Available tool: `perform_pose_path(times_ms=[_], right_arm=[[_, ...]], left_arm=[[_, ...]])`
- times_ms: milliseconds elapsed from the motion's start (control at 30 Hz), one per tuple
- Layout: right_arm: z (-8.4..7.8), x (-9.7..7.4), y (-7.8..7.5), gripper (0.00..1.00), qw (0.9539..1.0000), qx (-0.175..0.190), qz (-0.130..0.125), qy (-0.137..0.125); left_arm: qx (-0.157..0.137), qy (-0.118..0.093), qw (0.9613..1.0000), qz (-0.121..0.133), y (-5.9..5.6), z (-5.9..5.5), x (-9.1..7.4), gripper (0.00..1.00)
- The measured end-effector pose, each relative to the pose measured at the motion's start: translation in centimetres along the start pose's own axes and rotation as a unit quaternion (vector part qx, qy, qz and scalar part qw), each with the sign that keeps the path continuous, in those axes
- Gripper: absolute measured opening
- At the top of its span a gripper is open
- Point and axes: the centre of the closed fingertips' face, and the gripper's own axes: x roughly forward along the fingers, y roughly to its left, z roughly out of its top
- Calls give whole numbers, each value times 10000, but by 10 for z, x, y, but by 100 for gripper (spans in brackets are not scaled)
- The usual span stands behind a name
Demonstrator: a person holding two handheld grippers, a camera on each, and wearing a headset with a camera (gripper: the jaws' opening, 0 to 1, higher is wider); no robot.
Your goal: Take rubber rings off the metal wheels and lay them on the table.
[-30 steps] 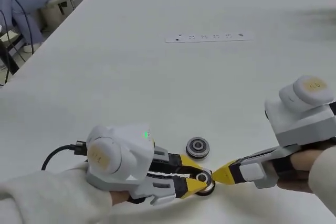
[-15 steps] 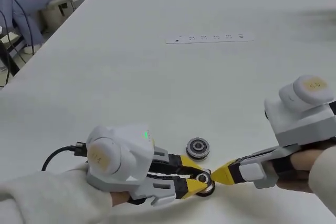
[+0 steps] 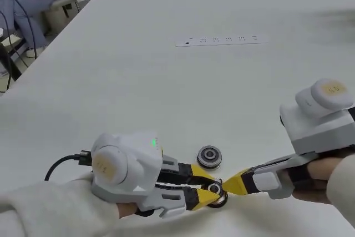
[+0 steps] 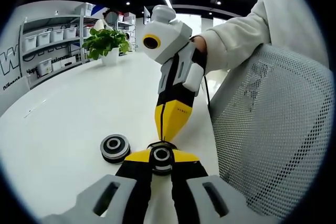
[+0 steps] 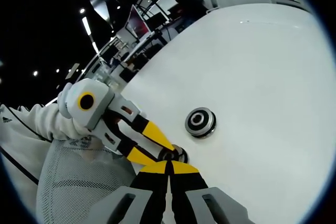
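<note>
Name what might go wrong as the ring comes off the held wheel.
1. The left gripper pinches the held wheel just at its tips, so a pull from the right gripper, whose shut tips meet it, may twist it loose.
2. The second wheel lies close beside them on the table; a slip could knock it rolling.

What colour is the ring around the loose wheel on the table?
Black; the loose wheel shows best in the right gripper view.

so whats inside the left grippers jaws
A small metal wheel, pinched between the left gripper's yellow tips; the shut right gripper touches it. The tips cover its rim, so any rubber ring is hidden.
</note>
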Motion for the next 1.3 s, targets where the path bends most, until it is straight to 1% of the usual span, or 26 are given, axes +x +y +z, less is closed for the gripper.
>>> perform_pose_path(times_ms=[200, 267, 333, 400, 467, 533, 700, 900, 1067, 1100, 1233, 1300], right_arm=[[4, 1, 5, 0, 9998, 55, 135, -100], [2, 1, 2, 0, 10000, -6, 71, -50], [1, 1, 2, 0, 9999, 28, 86, -70], [3, 0, 4, 0, 9997, 90, 177, -125], [4, 0, 7, 0, 9996, 54, 217, -148], [3, 1, 8, 0, 9997, 30, 232, -112], [-1, 2, 5, 0, 9998, 66, 196, -51], [-1, 2, 0, 0, 9999, 102, 132, -35], [-4, 3, -3, 0, 9999, 102, 90, 26], [-4, 3, -3, 0, 9999, 94, 79, 38], [-5, 3, -4, 0, 9999, 88, 55, 40], [-5, 2, -4, 0, 9999, 102, 36, 28]], left_arm=[[-1, 1, 10000, 1, 0, 0, 0, 8], [-1, 2, 10000, 4, 0, 0, 0, 8], [11, 14, 10000, 10, 0, 0, 0, 8], [20, 24, 10000, 12, 0, 0, 0, 8], [18, 22, 10000, 13, 0, 0, 0, 8], [12, 21, 10000, 17, 0, 0, 0, 8], [-6, -9, 10000, 35, 0, 0, 0, 8], [-9, 23, 10000, 70, 0, 1, 0, 8], [13, 121, 9999, 112, 0, 1, 1, 8], [-40, 146, 9998, 102, 0, 1, 1, 8], [1, 208, 9998, 43, -3, 1, 0, 12], [-65, 263, 9996, 9, -5, 1, 1, 14]])
